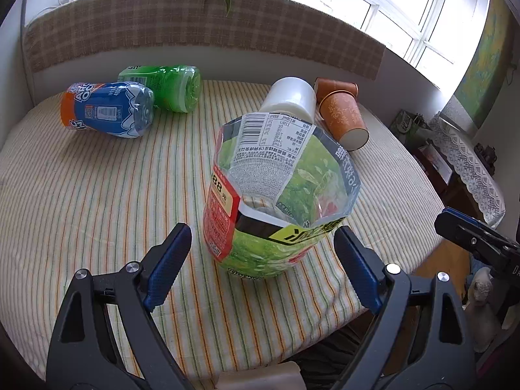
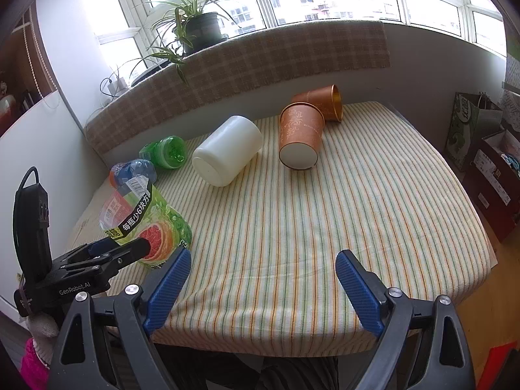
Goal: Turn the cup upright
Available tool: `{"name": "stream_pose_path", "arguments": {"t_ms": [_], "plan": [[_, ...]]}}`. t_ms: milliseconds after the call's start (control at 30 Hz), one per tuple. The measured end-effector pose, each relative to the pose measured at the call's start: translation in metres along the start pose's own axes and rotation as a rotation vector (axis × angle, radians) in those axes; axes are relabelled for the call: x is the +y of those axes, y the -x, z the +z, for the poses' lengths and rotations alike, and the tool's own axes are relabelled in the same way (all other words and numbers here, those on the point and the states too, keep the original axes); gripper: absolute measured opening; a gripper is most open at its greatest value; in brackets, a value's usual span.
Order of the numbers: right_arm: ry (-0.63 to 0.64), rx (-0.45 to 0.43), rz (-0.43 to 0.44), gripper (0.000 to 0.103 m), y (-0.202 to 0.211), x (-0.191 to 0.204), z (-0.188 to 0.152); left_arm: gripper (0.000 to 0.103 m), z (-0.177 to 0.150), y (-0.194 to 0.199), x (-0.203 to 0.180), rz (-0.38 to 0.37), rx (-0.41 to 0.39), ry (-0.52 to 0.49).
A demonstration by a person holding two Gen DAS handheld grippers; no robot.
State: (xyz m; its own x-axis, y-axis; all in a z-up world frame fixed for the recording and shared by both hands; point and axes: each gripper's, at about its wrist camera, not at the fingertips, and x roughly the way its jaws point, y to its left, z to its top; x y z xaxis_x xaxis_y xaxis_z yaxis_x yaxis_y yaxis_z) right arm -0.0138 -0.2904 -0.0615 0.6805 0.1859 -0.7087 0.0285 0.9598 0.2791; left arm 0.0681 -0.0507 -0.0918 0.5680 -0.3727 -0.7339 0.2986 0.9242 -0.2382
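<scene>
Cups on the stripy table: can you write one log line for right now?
left gripper: open, by upright cut-bottle cup | right gripper: open, empty | white cup, orange cups: on their sides

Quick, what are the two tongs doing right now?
Left tongs: open, empty, straddling the upright cut bottle cup.
Right tongs: open, empty, over the striped tablecloth.

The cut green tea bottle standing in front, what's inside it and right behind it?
Through the open top of the green tea bottle, only its clear walls and label show; the bottom is hidden. Behind it lies the white cup on its side, its lower part covered in the left wrist view.
</scene>
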Motion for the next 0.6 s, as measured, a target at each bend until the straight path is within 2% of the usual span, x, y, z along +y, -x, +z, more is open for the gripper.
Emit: {"name": "stream_pose_path", "arguments": {"t_ms": [267,600], "plan": [[0.078,-0.061,0.005,0.092,0.007,0.025,0.006,0.091,-0.012,0.037,0.010,0.090,-0.083,0.002],[0.210,-0.224,-0.023,0.098,0.028,0.061,0.007,0.092,-0.015,0.098,0.010,0.250,-0.297,-0.003]]}}
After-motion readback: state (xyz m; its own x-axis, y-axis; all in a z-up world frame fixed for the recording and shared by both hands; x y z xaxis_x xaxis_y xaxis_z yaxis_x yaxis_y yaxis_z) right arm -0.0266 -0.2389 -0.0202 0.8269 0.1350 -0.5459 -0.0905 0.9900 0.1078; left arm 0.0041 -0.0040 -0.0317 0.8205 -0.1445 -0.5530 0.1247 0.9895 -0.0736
